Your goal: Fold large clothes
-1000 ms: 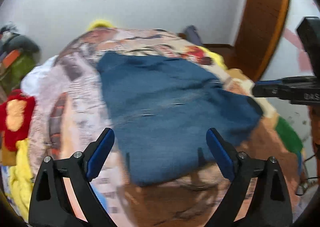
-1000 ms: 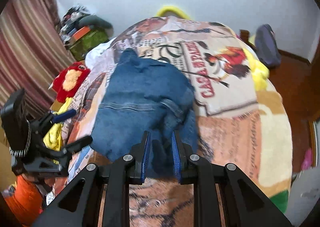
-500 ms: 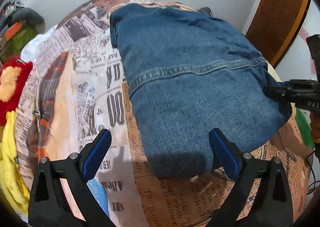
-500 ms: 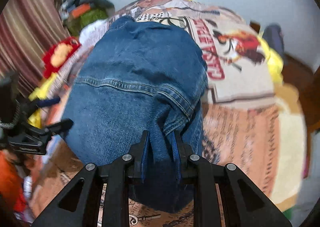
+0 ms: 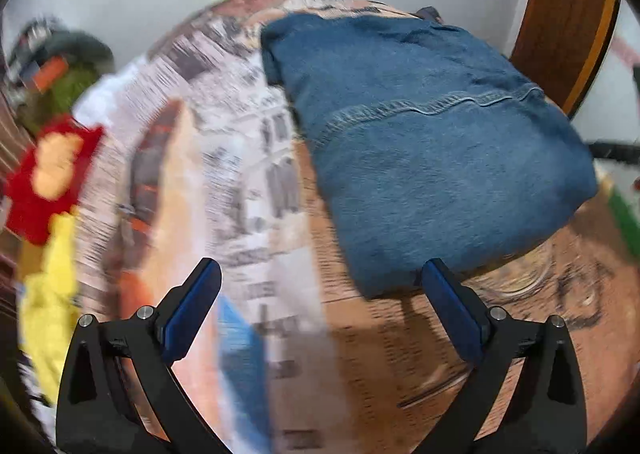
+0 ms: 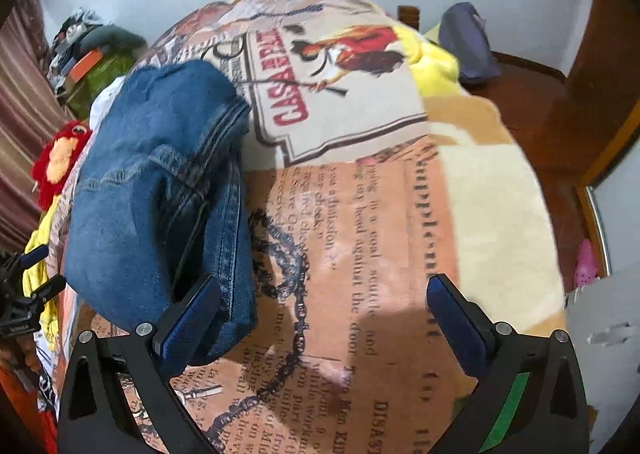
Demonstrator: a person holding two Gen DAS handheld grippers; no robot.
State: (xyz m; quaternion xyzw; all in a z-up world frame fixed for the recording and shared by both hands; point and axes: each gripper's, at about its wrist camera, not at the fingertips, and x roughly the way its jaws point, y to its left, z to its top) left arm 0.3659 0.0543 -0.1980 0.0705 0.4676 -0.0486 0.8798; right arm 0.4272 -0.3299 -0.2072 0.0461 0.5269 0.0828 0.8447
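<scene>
- Plush toy (image 6: 60, 162), red and orange, sits left of the jeans at the bed edge.
- Jeans (image 6: 160, 190), folded, lie on the printed blanket (image 6: 360, 238) covering the bed.
- Left gripper (image 5: 320, 286): fingers wide apart, holding nothing, near edge of the jeans just beyond its right finger.
- Right gripper (image 6: 320, 302): fingers wide apart, empty; left finger overlaps the jeans' near corner, contact unclear.

- My left gripper (image 5: 320, 286) is spread wide, fingers apart, holding nothing.
- My right gripper (image 6: 320, 300) is spread wide too, empty.
</scene>
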